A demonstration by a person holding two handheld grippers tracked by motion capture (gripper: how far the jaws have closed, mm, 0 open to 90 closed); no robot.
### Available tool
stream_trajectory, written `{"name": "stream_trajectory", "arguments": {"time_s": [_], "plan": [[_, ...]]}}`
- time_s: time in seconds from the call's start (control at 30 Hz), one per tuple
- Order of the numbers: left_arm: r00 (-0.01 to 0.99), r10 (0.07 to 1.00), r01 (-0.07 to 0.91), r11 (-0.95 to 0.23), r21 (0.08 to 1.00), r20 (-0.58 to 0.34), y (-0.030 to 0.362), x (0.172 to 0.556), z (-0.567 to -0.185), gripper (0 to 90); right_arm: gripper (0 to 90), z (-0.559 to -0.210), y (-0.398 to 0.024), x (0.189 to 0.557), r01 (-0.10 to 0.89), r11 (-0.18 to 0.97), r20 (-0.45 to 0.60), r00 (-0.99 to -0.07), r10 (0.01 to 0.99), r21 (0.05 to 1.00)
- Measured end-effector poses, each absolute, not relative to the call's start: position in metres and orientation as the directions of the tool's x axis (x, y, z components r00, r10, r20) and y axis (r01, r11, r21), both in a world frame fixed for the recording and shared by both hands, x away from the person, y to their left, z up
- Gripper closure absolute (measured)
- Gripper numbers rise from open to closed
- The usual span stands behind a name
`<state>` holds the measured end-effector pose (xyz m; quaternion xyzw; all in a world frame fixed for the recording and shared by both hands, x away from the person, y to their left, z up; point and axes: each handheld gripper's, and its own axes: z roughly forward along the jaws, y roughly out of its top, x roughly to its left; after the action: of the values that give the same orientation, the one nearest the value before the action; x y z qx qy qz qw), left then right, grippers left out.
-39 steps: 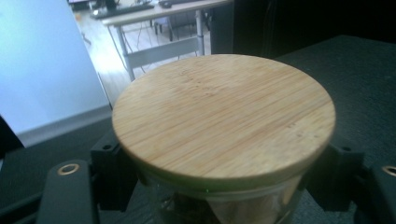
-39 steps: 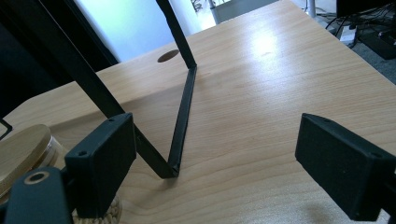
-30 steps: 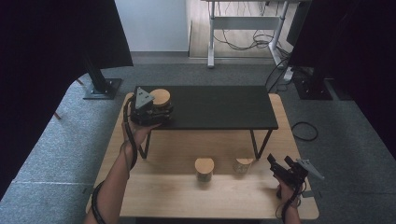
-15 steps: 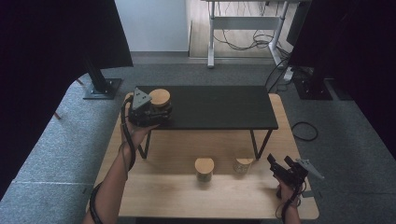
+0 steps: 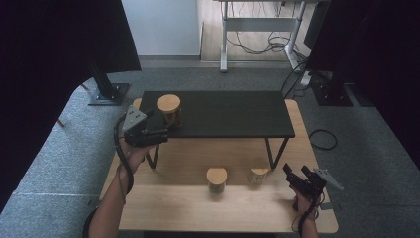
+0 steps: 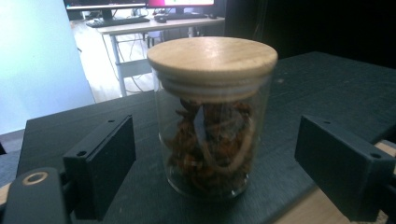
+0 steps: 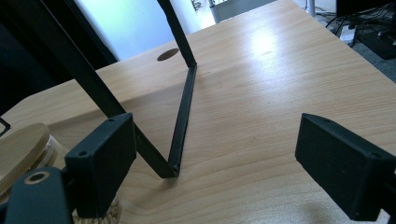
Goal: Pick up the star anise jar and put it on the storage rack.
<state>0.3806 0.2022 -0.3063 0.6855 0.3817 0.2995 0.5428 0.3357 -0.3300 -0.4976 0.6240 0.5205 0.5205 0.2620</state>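
A glass jar with a round wooden lid and reddish-brown contents stands upright on the black shelf, near its left end. My left gripper is open, with one jaw on each side of the jar and a clear gap to the glass. In the high view the left gripper sits just in front of this jar. My right gripper is open over the wooden table with nothing between its jaws. It rests at the table's front right.
Two more wooden-lidded jars stand on the table in front of the shelf, one in the middle and a shorter one close to the right gripper. The shelf's black leg frame stands ahead of the right gripper. Grey carpet surrounds the table.
My left gripper has drawn back from the jar toward the near left. The jar stays in place on the shelf. The right gripper has not moved.
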Motion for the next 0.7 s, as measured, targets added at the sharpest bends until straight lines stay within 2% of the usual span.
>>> {"name": "stream_trajectory", "arguments": {"time_s": [0.4, 0.7], "plan": [[0.531, 0.845, 0.200, -0.058, 0.978, -0.059, 0.232, 0.334, -0.338, 12.2, 12.1, -0.497, -0.330, 0.336, 0.377, -0.329, 0.378, -0.064, 0.923, 0.866], [0.490, 0.872, 0.227, -0.112, 0.967, -0.014, 0.246, 0.299, -0.388, 12.3, 12.0, -0.498, -0.330, 0.335, 0.370, -0.335, 0.383, -0.065, 0.921, 0.867]]}}
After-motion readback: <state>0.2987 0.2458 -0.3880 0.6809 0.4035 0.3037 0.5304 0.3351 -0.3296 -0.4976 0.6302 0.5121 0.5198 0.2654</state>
